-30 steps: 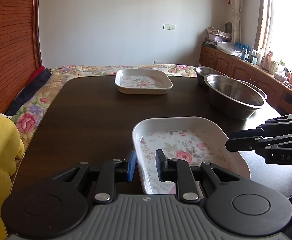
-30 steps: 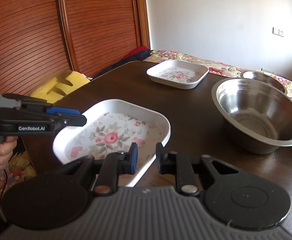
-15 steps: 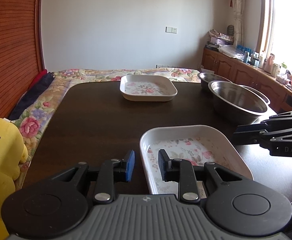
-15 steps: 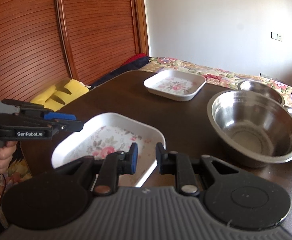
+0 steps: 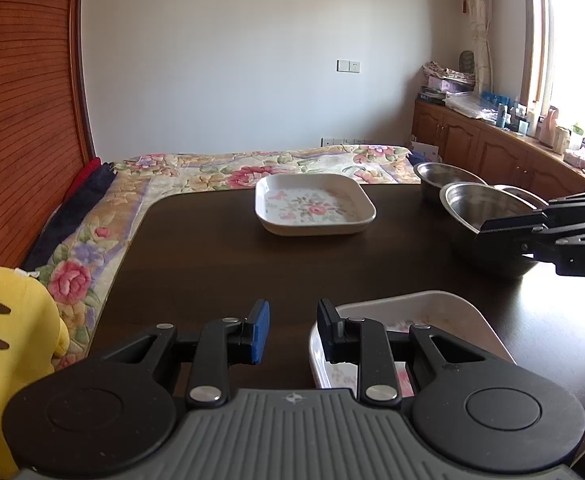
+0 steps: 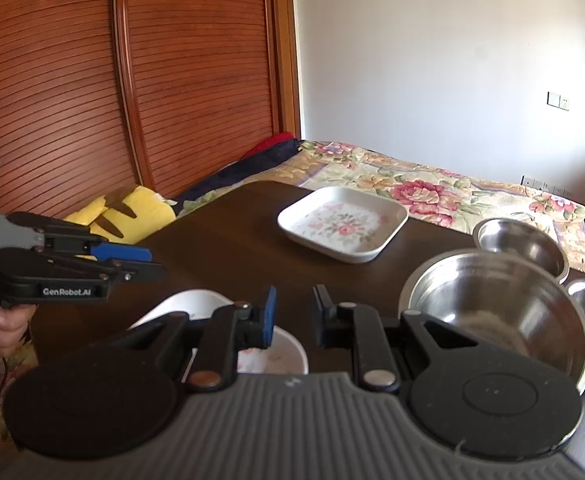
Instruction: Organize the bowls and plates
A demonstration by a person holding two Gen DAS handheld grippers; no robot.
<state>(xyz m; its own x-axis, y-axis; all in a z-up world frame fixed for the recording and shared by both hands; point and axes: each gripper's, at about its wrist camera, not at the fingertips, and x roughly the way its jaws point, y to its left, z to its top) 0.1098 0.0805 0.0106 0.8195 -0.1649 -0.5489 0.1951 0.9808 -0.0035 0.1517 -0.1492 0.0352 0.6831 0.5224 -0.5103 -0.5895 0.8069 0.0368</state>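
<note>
Both sets of fingers parted, empty: left gripper point(image 5: 290, 330), right gripper point(image 6: 294, 316). White square floral plate nearest point(image 5: 404, 312) lying flat on dark bench point(image 5: 220, 264), directly under both, rim apparently beneath left fingers. Second floral plate point(image 5: 314, 204) far, straight ahead. Steel bowls point(image 6: 496, 304) right side, nearer right gripper.

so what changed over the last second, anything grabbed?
Nothing grabbed. Both grippers pulled back and tilted up: the near floral plate slid toward the bottom of both views and now sits partly under the left gripper and right gripper, both still open and empty. Far floral plate, steel bowls and table unmoved.
</note>
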